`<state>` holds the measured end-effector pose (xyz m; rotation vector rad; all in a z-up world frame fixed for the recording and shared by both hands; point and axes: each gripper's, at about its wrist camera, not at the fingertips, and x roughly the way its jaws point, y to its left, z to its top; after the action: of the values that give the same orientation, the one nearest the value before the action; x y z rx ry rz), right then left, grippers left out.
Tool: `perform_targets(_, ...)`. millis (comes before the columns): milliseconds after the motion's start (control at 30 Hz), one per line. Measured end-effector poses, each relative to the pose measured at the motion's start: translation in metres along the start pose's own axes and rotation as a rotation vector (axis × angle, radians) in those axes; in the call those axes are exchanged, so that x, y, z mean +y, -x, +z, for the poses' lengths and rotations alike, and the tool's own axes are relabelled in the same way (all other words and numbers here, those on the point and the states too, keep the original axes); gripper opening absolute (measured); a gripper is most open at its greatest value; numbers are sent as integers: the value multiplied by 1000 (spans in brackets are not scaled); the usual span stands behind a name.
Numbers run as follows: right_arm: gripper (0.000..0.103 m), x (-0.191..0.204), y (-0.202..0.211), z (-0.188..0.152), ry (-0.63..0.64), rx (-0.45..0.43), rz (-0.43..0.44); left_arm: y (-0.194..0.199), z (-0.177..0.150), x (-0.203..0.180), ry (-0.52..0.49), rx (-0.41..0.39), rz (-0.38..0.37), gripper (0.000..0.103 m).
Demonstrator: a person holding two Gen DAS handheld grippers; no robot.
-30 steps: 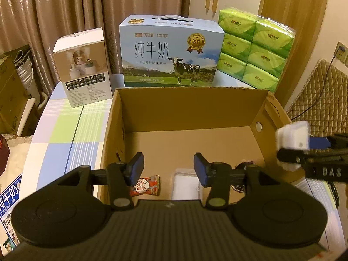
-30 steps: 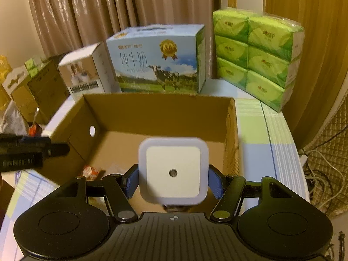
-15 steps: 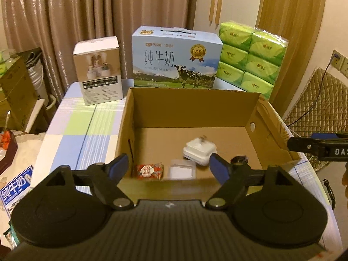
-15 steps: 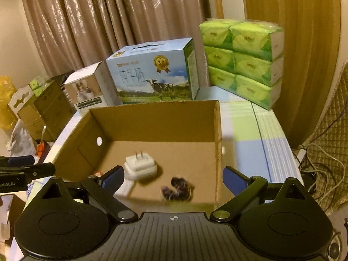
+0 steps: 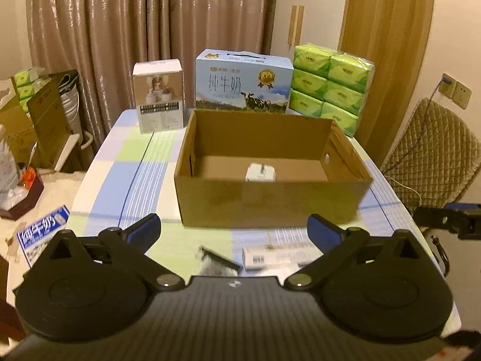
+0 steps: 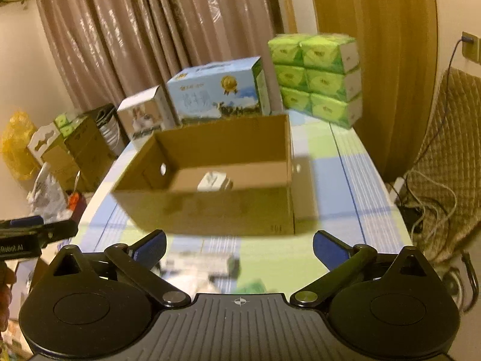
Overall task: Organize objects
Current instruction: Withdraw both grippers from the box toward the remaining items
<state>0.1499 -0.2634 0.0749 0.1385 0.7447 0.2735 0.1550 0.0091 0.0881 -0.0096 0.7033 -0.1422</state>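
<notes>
Left gripper [image 5: 234, 231]: jaws have just been opening, now spread wide, nothing between them. Right gripper [image 6: 239, 246]: same, just been opening, wide and empty. Both hang over the near edge of the worktop [image 5: 132, 162], clear of the box [image 5: 270, 201], pointing down toward it.

Between each gripper and the box, loose items lie on the worktop: a white flat carton [image 5: 270, 258] with a barcode and a blurred grey-black packet [image 5: 215, 261] just left of it. The right view shows the same patch, plus something green [image 6: 251, 286] near the camera body, too smeared to identify.

Box: open top, sits mid-worktop. The white plug [image 5: 261, 173] lies on the floor of it, prongs up, near the front wall. The front wall hides the rest of the floor, so I can't tell what else is in there from here.

Behind the box, untouched along the far edge: a small white box [image 5: 158, 96], the milk case [image 5: 243, 81], the green tissue pack [image 5: 330, 87]. They look like backdrop, not cargo.

Progress, as I read it: plug is in, so at least one item is done. Still out: the carton, the packet and whatever the green thing is. Both grippers are free, and the carton is the nearest clean pick for either.
</notes>
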Motion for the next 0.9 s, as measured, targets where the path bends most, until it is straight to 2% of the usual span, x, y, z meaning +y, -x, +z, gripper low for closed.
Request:
perform_targets(233,101,8,39,-51,-23,16,13,44,-56,-8,8,24,10,102)
perform_targets(467,101,11,62,-99,-17,57,-6,65,-95,-6,27,54,15,102)
perform_targets(600,101,9,67,-113,-30,75,-4,66,-104,-7,36,74,11,102)
perform_targets(900,101,7,73,-117,-38,66,-8,72,-108,-11,49,76,-3,102)
